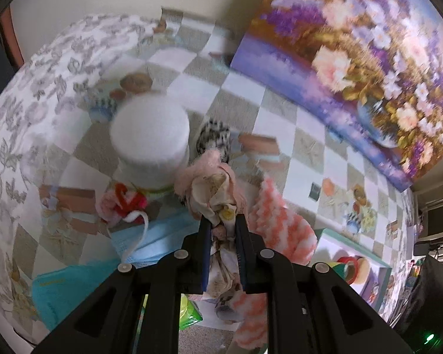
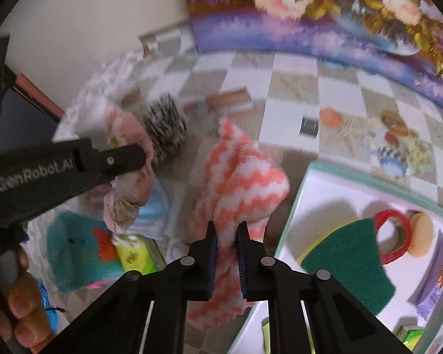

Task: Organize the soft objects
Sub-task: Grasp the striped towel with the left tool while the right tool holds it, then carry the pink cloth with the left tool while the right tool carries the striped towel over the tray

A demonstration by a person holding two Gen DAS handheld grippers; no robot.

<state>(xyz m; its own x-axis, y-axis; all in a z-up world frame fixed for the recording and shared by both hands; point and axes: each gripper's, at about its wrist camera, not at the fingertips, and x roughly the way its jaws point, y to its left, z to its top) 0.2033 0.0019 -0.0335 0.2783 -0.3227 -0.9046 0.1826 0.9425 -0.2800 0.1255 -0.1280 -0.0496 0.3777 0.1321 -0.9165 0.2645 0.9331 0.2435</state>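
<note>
- Far left of the right wrist view: a hand (image 2: 20,292) grips a handle, and the left claw (image 2: 138,156) reaches in from that edge, its black arm printed with white lettering.
- That left claw is clamped on a bundle of pink and cream cloth (image 2: 127,194), which hangs below it, clear of the desk.
- In the left wrist view the same bundle (image 1: 218,194) sits squeezed between the blue pads (image 1: 205,244) at lower centre.
- Upper left there: a flowered tablecloth (image 1: 44,67), and right of it a blurred white fluffy roll (image 1: 150,135) standing on the checked desk (image 1: 304,135).
- Below the roll lies a red and white woolly piece (image 1: 124,203) on a blue face mask (image 1: 159,236); a teal cloth (image 1: 56,289) fills the lower left.
- Just behind the bundle, a black and white knitted thing (image 1: 212,138).
- Centre of the right wrist view: the right claw (image 2: 226,236) is pinched shut on an orange and white zigzag towel (image 2: 245,180), which stands up bunched above the pads.
- That towel (image 1: 280,221) shows right of the left claw too.
- Lower right: a white tray (image 2: 325,185) with a green rim holds a green scouring sponge (image 2: 348,262), a red tape ring (image 2: 394,236) and a beige puff (image 2: 422,233).
- Top right: a flower painting (image 2: 339,14) leans at the back of the desk.
</note>
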